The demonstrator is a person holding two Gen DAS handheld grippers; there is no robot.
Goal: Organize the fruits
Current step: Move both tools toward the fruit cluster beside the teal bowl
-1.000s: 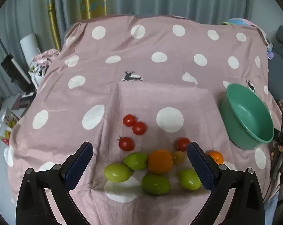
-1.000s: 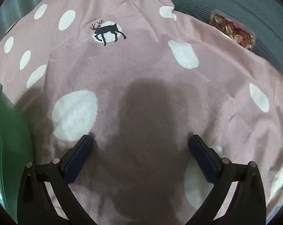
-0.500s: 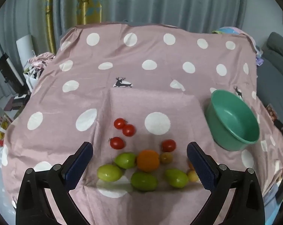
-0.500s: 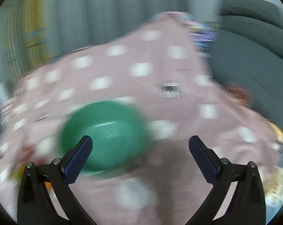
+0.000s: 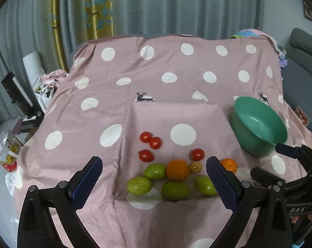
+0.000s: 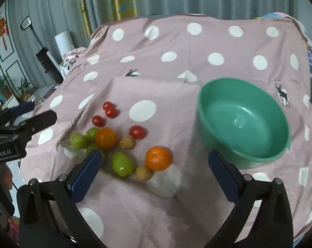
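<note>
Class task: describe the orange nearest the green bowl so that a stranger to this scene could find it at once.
Start at the green bowl on the pink dotted cloth. Look toward the fruit cluster beside it: the first big round fruit is the orange. A small tan fruit touches it, and unlike the other orange, it sits apart from the green fruits, closest to the bowl.

**Right wrist view: fruit cluster and bowl on spotted cloth**

Right gripper [image 6: 153, 175] occupies the lower frame, jaws spread wide, nothing between them. Green bowl [image 6: 243, 124] sits right of centre, empty, on the pink polka-dot cloth [image 6: 176, 41]. Left of centre: red tomatoes [image 6: 110, 111], green fruits [image 6: 122, 164], two oranges [image 6: 158, 158]. Left gripper [image 6: 30, 122] enters at the left edge, jaws parted
</note>
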